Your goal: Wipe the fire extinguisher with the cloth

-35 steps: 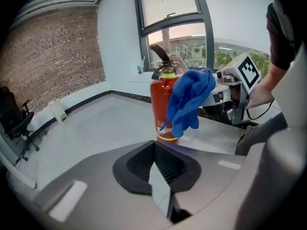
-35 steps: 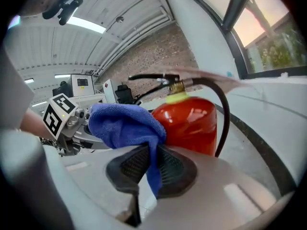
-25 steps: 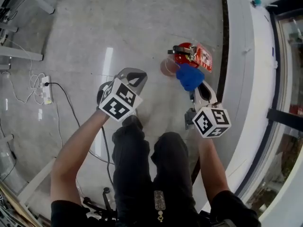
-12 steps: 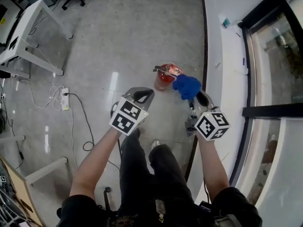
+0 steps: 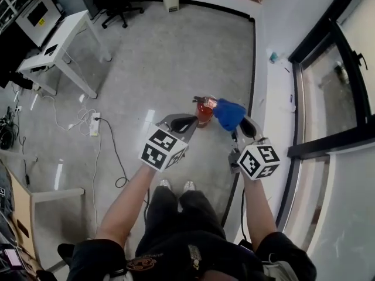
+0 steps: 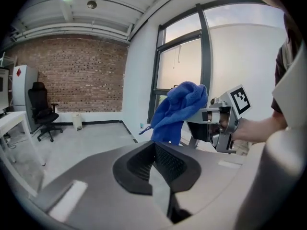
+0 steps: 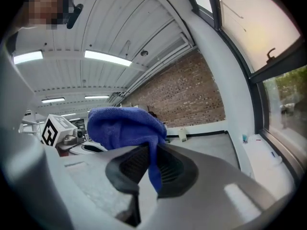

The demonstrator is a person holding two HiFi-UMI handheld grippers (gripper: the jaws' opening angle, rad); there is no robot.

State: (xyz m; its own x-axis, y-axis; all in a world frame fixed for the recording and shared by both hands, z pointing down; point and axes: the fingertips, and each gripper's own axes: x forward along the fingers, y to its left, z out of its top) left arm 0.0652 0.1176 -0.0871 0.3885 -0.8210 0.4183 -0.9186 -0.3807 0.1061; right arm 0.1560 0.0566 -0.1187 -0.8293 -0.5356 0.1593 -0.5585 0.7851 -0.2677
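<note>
We're up from the crouch with both grippers lifted away: right gripper (image 5: pixel 245 127) pinches the blue cloth (image 5: pixel 228 113), left gripper (image 5: pixel 181 122) is pressed together on nothing, fire extinguisher (image 5: pixel 204 110) stands below near the floor's (image 5: pixel 170 57) right edge, so wiping looks finished or paused

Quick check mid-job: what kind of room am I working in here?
Probably an office or lab workroom: a white desk, a black office chair by a brick wall, and tall windows along one side.
</note>
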